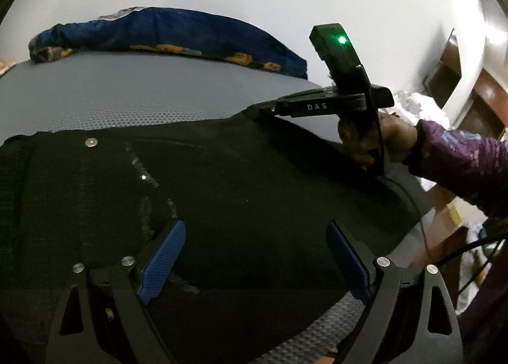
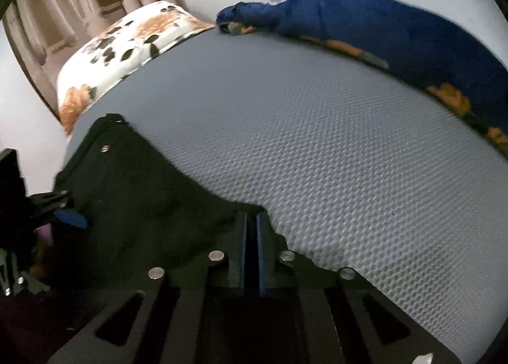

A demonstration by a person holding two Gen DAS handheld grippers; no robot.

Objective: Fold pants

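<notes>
While right gripper (image 2: 252,230) jaws clamp black pants (image 1: 222,180), left gripper (image 1: 255,256) jaws apart, blue bedding (image 2: 397,27) behind

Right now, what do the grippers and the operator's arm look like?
Both grippers are black with silver rivets and blue textured pads: left gripper, right gripper. The right one bears white "DAS" lettering, a green light and a black cable. The right hand has a purple patterned sleeve.

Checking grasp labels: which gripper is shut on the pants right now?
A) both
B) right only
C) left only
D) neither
B: the right gripper has its blue pads nearly together on the edge of the pants, while the left gripper hangs wide open above the pants, pinching nothing.
</notes>
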